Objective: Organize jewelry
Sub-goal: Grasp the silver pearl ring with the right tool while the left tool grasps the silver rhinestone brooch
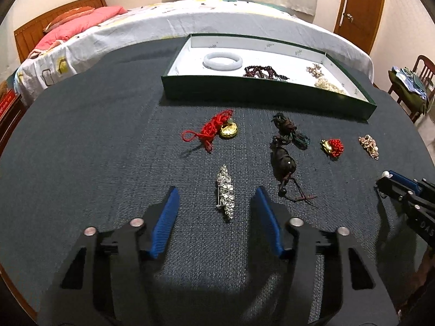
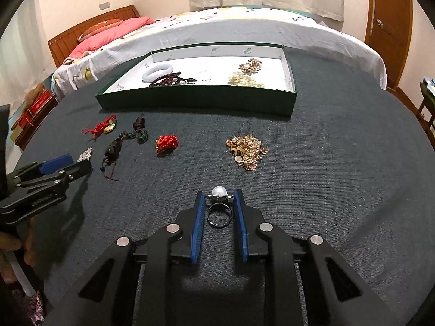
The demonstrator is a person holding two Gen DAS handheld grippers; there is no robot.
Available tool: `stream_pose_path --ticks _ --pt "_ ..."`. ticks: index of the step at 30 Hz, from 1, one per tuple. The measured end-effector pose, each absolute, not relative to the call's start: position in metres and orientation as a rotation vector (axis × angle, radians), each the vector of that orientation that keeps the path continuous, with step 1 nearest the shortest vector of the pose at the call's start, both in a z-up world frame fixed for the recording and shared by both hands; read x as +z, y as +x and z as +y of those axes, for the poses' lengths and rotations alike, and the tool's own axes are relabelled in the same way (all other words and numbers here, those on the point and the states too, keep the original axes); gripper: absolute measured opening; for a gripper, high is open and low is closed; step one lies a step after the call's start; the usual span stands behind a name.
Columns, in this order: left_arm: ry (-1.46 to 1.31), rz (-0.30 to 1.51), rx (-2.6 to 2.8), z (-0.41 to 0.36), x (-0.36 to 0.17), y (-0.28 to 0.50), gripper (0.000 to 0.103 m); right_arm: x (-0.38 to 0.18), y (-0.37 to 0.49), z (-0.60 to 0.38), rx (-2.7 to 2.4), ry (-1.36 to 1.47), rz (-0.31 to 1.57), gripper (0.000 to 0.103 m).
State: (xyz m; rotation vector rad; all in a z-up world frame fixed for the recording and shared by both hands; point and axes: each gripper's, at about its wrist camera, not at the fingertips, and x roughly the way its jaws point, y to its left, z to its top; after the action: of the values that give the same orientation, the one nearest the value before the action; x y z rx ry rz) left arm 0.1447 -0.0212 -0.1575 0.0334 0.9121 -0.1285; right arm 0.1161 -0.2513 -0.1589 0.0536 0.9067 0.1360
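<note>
My left gripper (image 1: 216,193) is open over the dark cloth, its blue pads on either side of a silver rhinestone brooch (image 1: 225,192) lying flat. My right gripper (image 2: 219,196) is shut on a pearl ring (image 2: 219,206), the pearl sticking out past the tips. The green tray (image 1: 261,92) with a white floor holds a white jade bangle (image 1: 223,60), dark red beads (image 1: 265,72) and gold pieces (image 1: 325,80). On the cloth lie a red cord with gold pendant (image 1: 214,129), dark cord jewelry (image 1: 285,152), a red knot charm (image 1: 333,148) and a gold brooch (image 2: 246,149).
The dark cloth (image 2: 339,176) covers a round table. A bed (image 1: 163,21) stands behind the tray. A wooden chair with clothes (image 1: 410,87) is at the right, a door (image 1: 361,5) beyond. The right gripper shows at the left wrist view's right edge (image 1: 391,182).
</note>
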Motion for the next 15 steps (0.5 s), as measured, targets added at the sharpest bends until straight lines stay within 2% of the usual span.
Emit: stream_pose_path --ticks 2,7,9,12,15 --pt "0.041 0.908 -0.128 -0.0209 -0.1576 0.1453 0.048 -0.1592 0.1171 -0.2509 0.142 0.056 0.909 0.022" --pt "0.054 0.9 -0.132 -0.0189 -0.1569 0.1453 0.025 -0.1612 0.1186 -0.2498 0.148 0.059 0.914 0.022" --pt "0.059 0.896 -0.141 -0.0186 -0.1566 0.1446 0.019 -0.1617 0.1185 -0.2498 0.149 0.059 0.915 0.022" --pt "0.071 0.89 -0.15 -0.0206 -0.1567 0.1434 0.013 -0.1616 0.1184 -0.2498 0.149 0.059 0.914 0.022" --pt "0.079 0.887 -0.15 -0.0213 -0.1561 0.143 0.013 -0.1614 0.1182 -0.2496 0.146 0.058 0.91 0.022"
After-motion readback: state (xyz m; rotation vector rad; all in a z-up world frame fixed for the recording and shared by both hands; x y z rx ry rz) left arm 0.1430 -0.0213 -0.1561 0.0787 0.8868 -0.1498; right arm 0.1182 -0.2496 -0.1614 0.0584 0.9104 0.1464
